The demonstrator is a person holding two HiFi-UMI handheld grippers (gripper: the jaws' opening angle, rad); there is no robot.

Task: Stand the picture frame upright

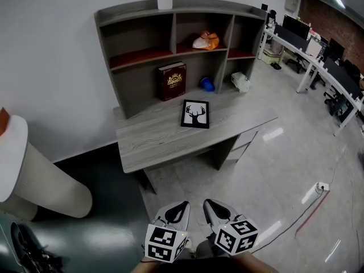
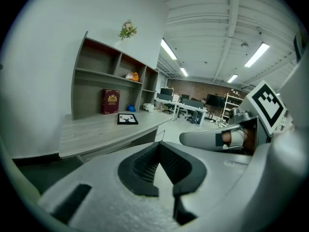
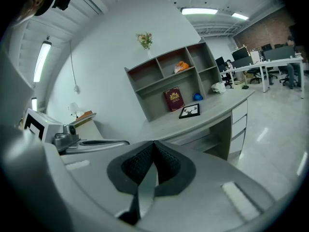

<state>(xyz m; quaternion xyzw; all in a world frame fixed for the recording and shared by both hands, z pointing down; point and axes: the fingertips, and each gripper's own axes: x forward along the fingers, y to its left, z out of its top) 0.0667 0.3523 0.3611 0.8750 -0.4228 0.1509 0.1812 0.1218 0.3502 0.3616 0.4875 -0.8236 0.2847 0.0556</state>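
Note:
A black picture frame (image 1: 195, 114) with a white deer-head print lies flat on the grey desk (image 1: 153, 141), in front of the shelf unit. The same frame (image 2: 127, 119) shows small in the left gripper view, and the frame (image 3: 190, 111) also lies ahead in the right gripper view. Both grippers hang low over the floor, well short of the desk. My left gripper (image 1: 180, 205) is shut with nothing in it. My right gripper (image 1: 208, 203) is shut and empty too, side by side with the left.
A grey shelf unit (image 1: 176, 16) stands at the desk's back, holding a dark red book (image 1: 172, 81), a blue ball (image 1: 207, 84), an orange bag (image 1: 206, 40) and a white bag (image 1: 240, 82). A white cylinder (image 1: 34, 175) lies at left. Office desks (image 1: 318, 61) stand far right.

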